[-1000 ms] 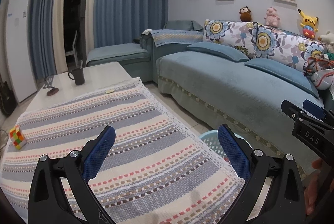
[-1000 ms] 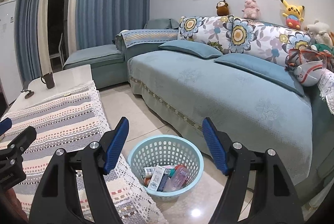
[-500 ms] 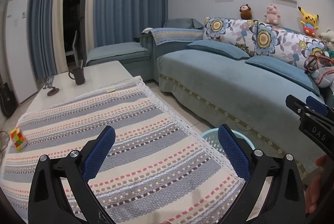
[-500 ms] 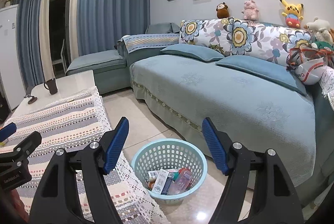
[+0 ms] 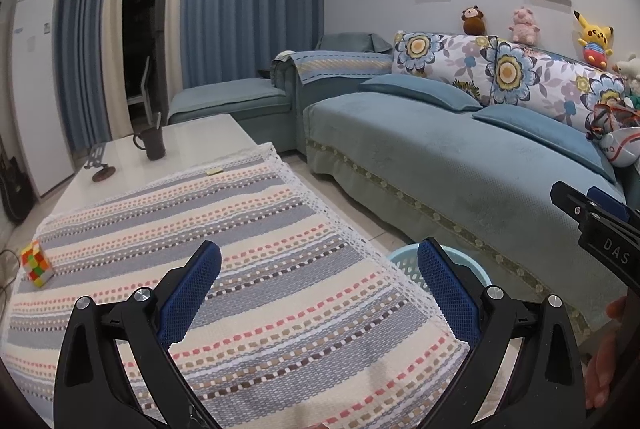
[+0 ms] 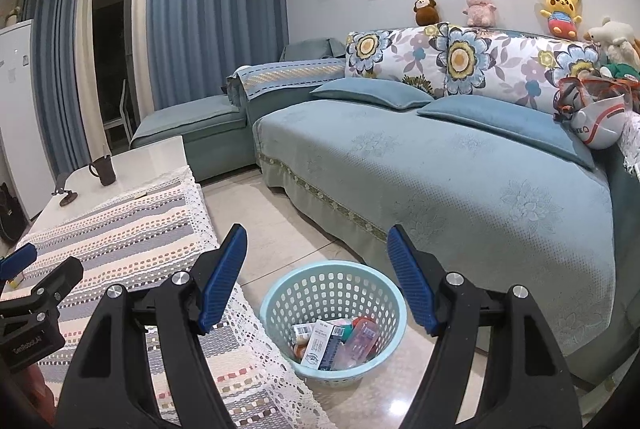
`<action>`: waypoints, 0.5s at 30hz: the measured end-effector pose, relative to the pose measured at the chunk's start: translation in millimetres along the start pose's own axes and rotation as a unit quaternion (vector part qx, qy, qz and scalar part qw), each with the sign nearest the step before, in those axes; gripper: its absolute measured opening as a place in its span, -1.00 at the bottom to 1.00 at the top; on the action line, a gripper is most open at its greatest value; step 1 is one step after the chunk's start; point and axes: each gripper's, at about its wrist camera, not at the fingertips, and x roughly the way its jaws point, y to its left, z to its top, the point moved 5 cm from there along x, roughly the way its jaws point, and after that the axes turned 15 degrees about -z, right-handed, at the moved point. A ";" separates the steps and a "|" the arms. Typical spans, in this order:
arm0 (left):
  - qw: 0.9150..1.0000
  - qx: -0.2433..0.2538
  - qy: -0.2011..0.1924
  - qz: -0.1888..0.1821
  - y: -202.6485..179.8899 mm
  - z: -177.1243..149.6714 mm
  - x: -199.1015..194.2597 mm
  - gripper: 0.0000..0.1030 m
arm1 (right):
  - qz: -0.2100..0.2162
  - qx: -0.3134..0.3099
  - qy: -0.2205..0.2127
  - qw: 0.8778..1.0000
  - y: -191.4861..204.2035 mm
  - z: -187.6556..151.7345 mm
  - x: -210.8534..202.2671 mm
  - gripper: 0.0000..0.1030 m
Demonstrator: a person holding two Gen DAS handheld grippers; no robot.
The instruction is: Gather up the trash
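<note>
A dark mug (image 5: 154, 145) and Rubik's cube (image 5: 37, 263) sit well apart on the table (image 5: 192, 137)

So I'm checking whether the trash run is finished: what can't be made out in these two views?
- Basket: in the left wrist view the tablecloth edge and a finger of the left gripper cover most of it; its contents are hidden.
- Items in the basket, right wrist view: piled together, labels too small to read.
- Floor beyond the table's far side: hidden in both views.
- Small flat thing at the cloth's far edge: too small to identify.
</note>
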 end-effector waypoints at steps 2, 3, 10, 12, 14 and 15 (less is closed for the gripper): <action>1.000 0.002 -0.001 0.002 -2.0 -0.6 -0.7 0.85 | 0.002 -0.001 0.000 1.000 0.7 0.1 -0.7 0.33; 1.000 0.003 -0.001 0.002 -2.2 -0.5 -0.9 0.85 | 0.003 -0.001 0.000 1.000 1.1 0.0 -0.7 0.33; 1.000 0.002 -0.001 0.002 -0.8 -0.2 -1.0 0.85 | 0.003 -0.006 -0.005 1.000 2.7 0.0 -3.8 0.33; 1.000 0.001 -0.001 0.003 -1.0 -0.1 -1.2 0.85 | 0.002 -0.006 -0.005 1.000 2.8 0.3 -3.9 0.33; 1.000 0.002 -0.001 0.003 -1.0 -0.1 -1.3 0.85 | 0.003 -0.006 -0.005 1.000 3.0 0.2 -3.9 0.33; 1.000 0.002 -0.001 0.003 -1.0 -0.1 -1.4 0.85 | 0.002 -0.006 -0.005 1.000 3.1 0.2 -4.0 0.33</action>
